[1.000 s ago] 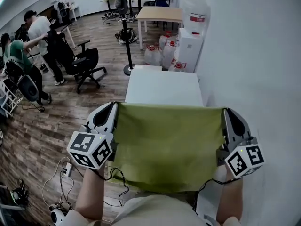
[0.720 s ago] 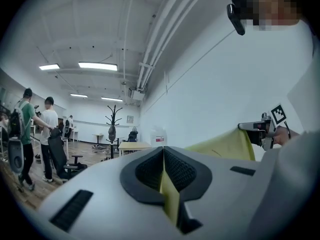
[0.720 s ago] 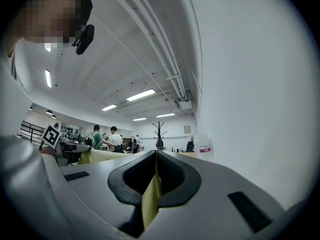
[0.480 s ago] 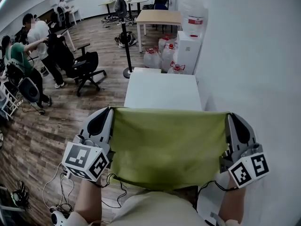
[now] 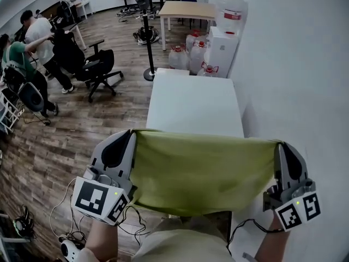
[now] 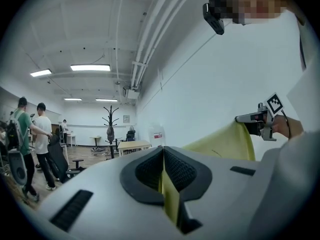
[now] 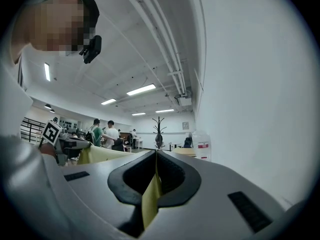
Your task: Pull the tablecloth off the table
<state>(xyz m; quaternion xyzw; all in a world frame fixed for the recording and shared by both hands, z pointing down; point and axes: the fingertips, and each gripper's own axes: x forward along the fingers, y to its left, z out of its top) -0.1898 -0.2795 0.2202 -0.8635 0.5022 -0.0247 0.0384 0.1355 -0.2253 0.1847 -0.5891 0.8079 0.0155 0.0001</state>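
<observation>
We hold the yellow-green tablecloth [image 5: 202, 168] stretched between our two claws across the lower half of the head view. The left claw [image 5: 130, 134] is clamped on the cloth's left corner. In its own view the dark pads press together with a thin strip of cloth pinched between them. The right claw [image 5: 281, 145] is closed on the right corner in the same way, with a fold of cloth hanging from between its pads.

The cloth's far edge runs taut from claw to claw over the near end of the white bench [image 5: 195, 102], and the rest sags toward us at the bottom of the frame. We cannot tell whether the cloth touches the bench top. Beyond that edge the bench top lies bare in the centre of the frame, its right side against the white wall [image 5: 294, 64].

At the top centre stand a water dispenser [image 5: 222, 48], some water jugs [image 5: 185, 56], a coat stand [image 5: 147, 31] and a wooden table [image 5: 193, 10]. At the upper left are a black office chair [image 5: 98, 72] and several people [image 5: 38, 37].
</observation>
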